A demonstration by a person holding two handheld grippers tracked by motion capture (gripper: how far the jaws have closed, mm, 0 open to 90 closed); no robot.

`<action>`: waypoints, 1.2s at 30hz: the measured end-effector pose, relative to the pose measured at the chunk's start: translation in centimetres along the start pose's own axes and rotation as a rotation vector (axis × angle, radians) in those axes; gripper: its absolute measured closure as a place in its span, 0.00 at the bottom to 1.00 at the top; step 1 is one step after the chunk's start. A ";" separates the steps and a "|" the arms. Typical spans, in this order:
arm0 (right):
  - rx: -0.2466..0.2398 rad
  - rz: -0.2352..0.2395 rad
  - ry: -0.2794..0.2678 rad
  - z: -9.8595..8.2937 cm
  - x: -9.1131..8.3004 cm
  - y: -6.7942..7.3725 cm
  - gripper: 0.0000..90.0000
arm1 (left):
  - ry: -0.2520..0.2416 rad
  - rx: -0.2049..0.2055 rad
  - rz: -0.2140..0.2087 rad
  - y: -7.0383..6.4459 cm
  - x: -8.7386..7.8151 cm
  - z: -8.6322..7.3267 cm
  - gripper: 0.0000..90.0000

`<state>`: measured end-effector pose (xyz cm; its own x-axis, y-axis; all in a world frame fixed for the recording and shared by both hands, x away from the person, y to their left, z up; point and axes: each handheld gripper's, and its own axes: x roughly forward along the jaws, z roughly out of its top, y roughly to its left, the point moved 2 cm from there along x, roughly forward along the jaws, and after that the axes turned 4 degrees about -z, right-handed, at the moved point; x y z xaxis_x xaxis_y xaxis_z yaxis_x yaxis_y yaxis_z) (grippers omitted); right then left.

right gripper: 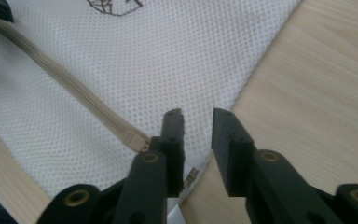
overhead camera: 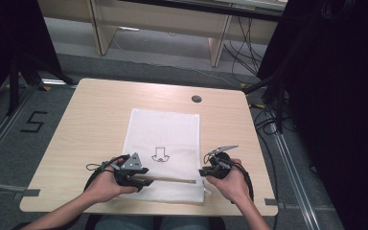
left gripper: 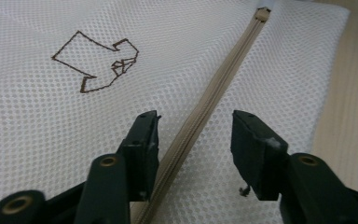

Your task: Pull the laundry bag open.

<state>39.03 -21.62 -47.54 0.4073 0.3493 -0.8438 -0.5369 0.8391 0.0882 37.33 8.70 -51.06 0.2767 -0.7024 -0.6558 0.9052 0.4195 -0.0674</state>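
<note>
Light wood counter (overhead camera: 91,124), white mesh bag (overhead camera: 165,132) lying flat near the front edge. Looks floppy and featherlight, so best grabbed at the tan zipper (left gripper: 214,93). Left gripper (left gripper: 193,135) straddles it, right gripper (right gripper: 198,126) by the zipper's end; fingers apart on both.

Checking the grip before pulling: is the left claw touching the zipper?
Apart. In the left gripper view the left claw stands open, the beige zipper running between its jaws with mesh visible on either side.

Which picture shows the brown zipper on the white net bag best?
The left gripper view: the beige-brown zipper runs long and sharp across the white mesh bag, between the open left gripper fingers. The right gripper view shows its end part; the high view, a thin line.
</note>
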 end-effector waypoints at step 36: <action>0.131 0.056 0.098 0.3 1.0 0.8 1.00 | -0.072 -0.072 -0.070 -1.3 3.1 4.2 0.71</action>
<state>39.25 -20.48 -48.12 0.3025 0.3601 -0.8825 -0.4534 0.8688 0.1991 38.39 3.60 -49.89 0.2386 -0.7699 -0.5918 0.8984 0.4064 -0.1665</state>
